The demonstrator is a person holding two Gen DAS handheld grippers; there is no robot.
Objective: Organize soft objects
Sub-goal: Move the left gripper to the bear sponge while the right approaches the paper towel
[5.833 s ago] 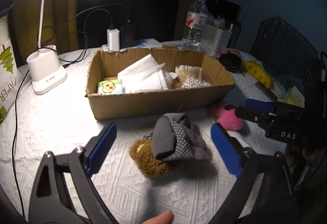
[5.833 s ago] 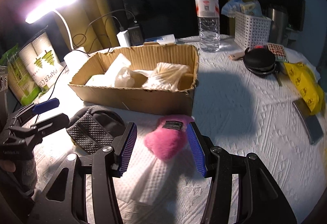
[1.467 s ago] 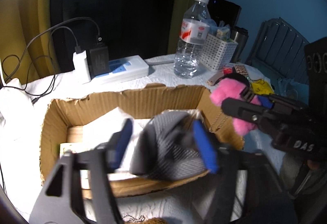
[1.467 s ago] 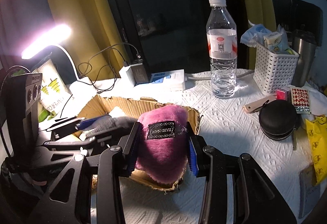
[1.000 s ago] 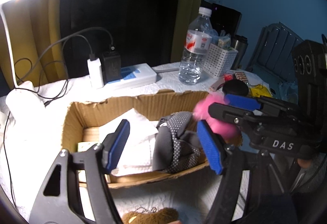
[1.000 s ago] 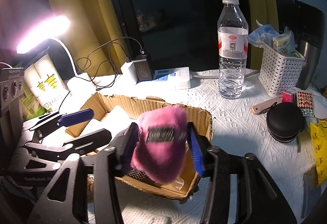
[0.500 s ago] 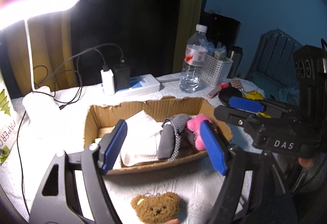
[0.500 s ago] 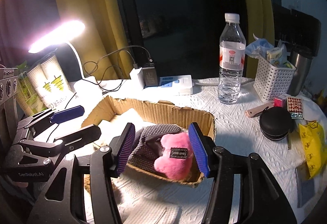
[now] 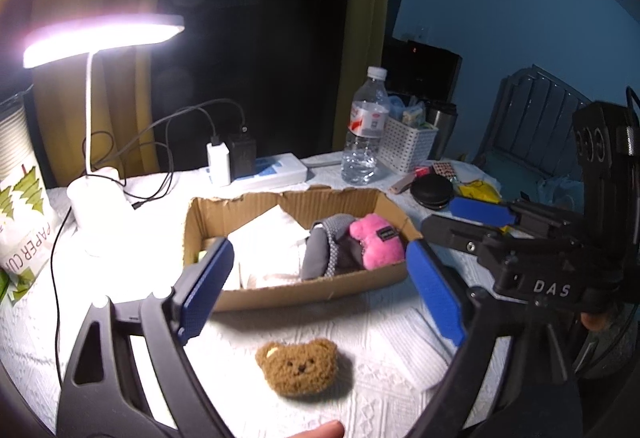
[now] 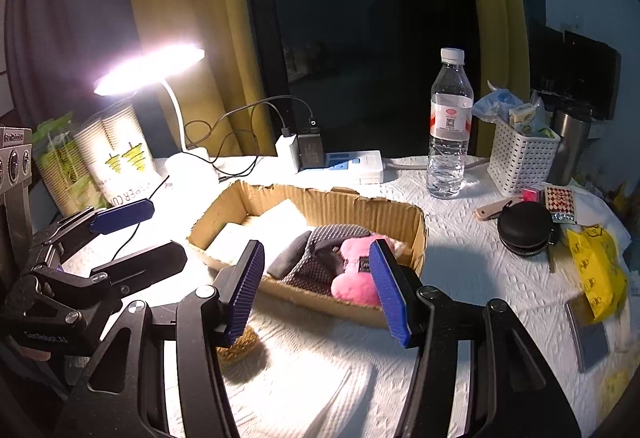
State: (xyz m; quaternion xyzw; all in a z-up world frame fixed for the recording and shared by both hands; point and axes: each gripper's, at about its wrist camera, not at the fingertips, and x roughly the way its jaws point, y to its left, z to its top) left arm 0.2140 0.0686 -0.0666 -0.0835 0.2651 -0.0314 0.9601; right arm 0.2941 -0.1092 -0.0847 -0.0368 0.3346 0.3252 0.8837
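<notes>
A shallow cardboard box [image 9: 312, 294] [image 10: 416, 234] on the white table holds white tissues, a grey dotted cloth [image 9: 324, 250] [image 10: 320, 254] and a pink plush [image 9: 376, 242] [image 10: 356, 278]. A brown bear-face plush [image 9: 298, 366] lies on the table in front of the box; in the right wrist view only its edge [image 10: 240, 348] shows behind a finger. My left gripper [image 9: 316, 298] hangs above the bear, its jaws opening and nothing between them. My right gripper [image 10: 320, 290] stands open and empty before the box. Each gripper [image 9: 476, 214] [image 10: 120, 230] also shows in the other's view.
A lit desk lamp [image 9: 100, 38], a paper-cup pack [image 9: 24, 238], a power strip with chargers [image 9: 256, 170], a water bottle [image 9: 364, 134], a white basket [image 9: 408, 146], a black round case [image 10: 524, 226] and a yellow bag [image 10: 596, 270] stand around the box. A folded paper towel [image 10: 308, 390] lies near the front.
Both grippers have pulled back and up from the box. The grey cloth and the pink plush now lie in the box, let go. The left jaws have spread wider.
</notes>
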